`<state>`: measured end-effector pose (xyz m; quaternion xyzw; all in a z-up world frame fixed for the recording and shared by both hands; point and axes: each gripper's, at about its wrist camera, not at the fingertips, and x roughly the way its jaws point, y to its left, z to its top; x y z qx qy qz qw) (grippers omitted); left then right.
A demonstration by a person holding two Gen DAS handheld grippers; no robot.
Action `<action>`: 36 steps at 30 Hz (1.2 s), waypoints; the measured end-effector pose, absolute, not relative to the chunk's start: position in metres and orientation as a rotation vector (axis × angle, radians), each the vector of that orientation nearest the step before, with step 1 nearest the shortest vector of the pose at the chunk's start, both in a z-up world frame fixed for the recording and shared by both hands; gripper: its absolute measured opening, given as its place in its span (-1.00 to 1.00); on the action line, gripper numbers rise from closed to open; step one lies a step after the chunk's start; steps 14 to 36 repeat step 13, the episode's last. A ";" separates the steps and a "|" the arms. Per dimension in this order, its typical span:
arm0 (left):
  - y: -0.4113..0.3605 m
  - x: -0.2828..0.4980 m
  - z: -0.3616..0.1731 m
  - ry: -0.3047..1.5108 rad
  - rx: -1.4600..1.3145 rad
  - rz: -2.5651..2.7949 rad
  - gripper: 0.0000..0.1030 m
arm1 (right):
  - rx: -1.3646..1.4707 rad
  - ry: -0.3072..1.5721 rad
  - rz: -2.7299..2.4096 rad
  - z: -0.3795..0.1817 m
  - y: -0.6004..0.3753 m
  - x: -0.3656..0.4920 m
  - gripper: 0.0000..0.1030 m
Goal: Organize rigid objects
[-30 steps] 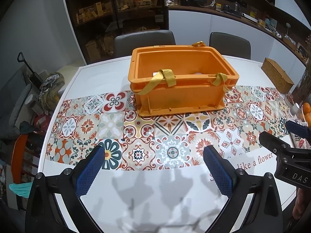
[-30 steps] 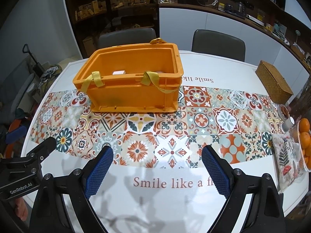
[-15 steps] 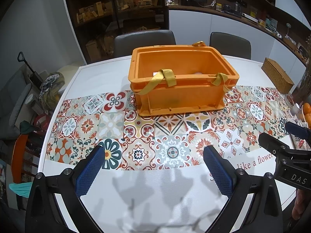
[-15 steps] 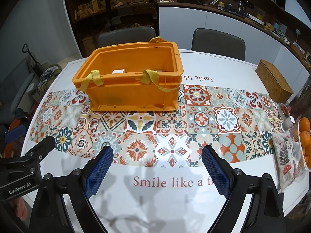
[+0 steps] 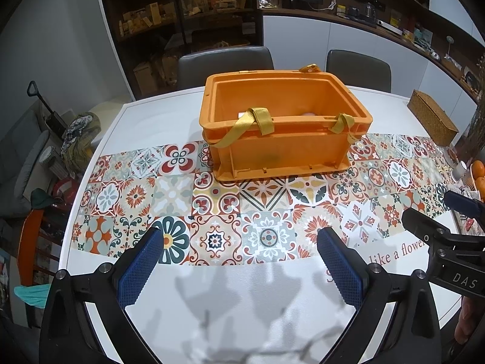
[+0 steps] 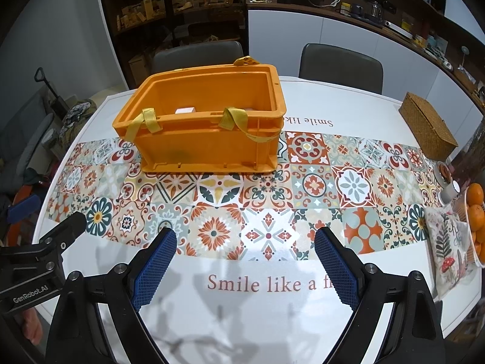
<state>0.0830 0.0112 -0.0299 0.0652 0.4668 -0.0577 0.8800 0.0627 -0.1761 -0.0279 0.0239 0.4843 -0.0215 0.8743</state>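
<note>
An orange plastic crate (image 5: 282, 151) with yellow straps stands on the patterned runner at the table's middle; it also shows in the right wrist view (image 6: 209, 145). A white box (image 6: 185, 110) and a pale object (image 5: 308, 113) peek above its near rim; the rest of its inside is hidden. My left gripper (image 5: 242, 245) is open and empty, hovering above the near table edge well short of the crate. My right gripper (image 6: 244, 244) is open and empty, to the right of the left one, equally far back.
A woven box (image 6: 427, 126) sits at the far right of the table (image 6: 348, 103). Oranges (image 6: 476, 209), a small cup (image 6: 448, 189) and a printed cloth (image 6: 445, 248) lie at the right edge. Two chairs (image 5: 224, 63) stand behind the table.
</note>
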 end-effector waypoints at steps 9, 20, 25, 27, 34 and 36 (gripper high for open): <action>0.011 0.082 -0.030 0.974 0.134 -0.119 1.00 | 0.051 1.012 -0.048 -0.028 -0.176 0.062 0.80; 0.011 0.081 -0.030 0.973 0.133 -0.119 1.00 | 0.051 1.014 -0.049 -0.029 -0.176 0.062 0.80; 0.011 0.081 -0.030 0.973 0.133 -0.119 1.00 | 0.051 1.014 -0.049 -0.029 -0.176 0.062 0.80; 0.011 0.081 -0.030 0.973 0.133 -0.119 1.00 | 0.051 1.014 -0.049 -0.029 -0.176 0.062 0.80; 0.011 0.081 -0.030 0.973 0.133 -0.119 1.00 | 0.051 1.014 -0.049 -0.029 -0.176 0.062 0.80; 0.011 0.081 -0.030 0.973 0.133 -0.119 1.00 | 0.051 1.014 -0.049 -0.029 -0.176 0.062 0.80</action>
